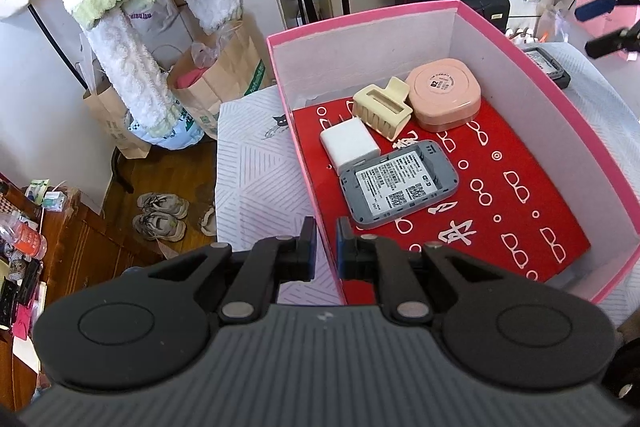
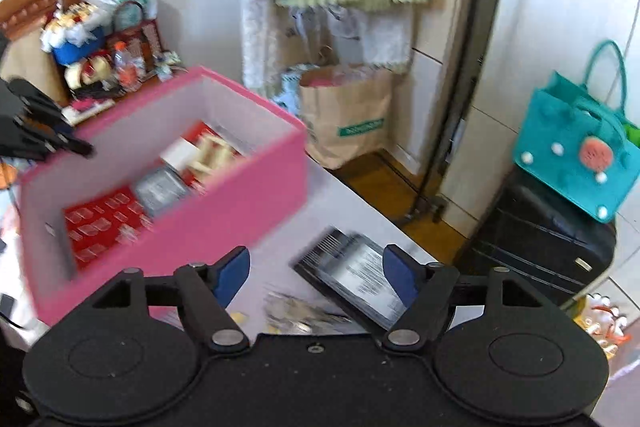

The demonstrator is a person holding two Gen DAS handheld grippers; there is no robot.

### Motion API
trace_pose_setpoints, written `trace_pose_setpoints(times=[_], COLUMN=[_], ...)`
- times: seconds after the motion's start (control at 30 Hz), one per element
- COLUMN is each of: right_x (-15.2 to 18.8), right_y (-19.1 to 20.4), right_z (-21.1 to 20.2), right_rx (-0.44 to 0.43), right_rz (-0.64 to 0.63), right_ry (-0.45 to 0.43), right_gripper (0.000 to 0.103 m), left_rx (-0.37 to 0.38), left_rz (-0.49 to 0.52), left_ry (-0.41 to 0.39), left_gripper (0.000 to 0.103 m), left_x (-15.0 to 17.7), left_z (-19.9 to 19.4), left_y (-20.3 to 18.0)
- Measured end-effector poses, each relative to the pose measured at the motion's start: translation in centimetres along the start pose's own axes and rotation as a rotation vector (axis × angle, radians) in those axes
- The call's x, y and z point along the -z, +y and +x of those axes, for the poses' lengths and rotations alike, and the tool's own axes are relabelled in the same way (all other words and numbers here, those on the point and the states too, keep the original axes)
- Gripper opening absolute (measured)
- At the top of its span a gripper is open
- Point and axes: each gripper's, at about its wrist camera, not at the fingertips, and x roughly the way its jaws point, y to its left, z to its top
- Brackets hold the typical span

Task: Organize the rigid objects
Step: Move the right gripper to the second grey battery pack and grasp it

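left gripper (image 1: 325,247), bottom centre of the left wrist view: jaws pinching the near wall of the pink box (image 1: 600,155). inside the box, left to right on the red liner (image 1: 520,211): white charger (image 1: 349,147), cream hair clip (image 1: 382,107), grey device (image 1: 398,183), pink case (image 1: 444,93). right gripper (image 2: 316,277), bottom centre of the right wrist view: jaws spread wide, nothing between them. just beyond its right finger, on the white cloth (image 2: 340,211), lies a dark flat device (image 2: 356,279), blurred, possibly labelled.
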Motion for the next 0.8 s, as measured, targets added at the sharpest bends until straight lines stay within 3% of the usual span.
trace_pose_setpoints(times=[0.2,0.5,0.8], right_x=[1.9,1.7,0.9], right_y=[-3.0,-4.5,-5.6], right_z=[4.5,8.2,10.4], right_rx=[-0.004,-0.058,-0.136], right_rz=[-0.055,-0.196,-0.190], right_ry=[0.043,0.075,0.125], right_gripper=[0.084,0.088,0.088], left_rx=[-0.015,-0.021,-0.020], left_rz=[-0.002,-0.018,-0.018], left_ry=[0.019,0.026,0.025], left_gripper=[0.009,0.009,0.009], left_x=[-0.4,-0.5,-0.5], left_z=[0.4,0.5,0.5], left_y=[-0.2,-0.2,-0.1])
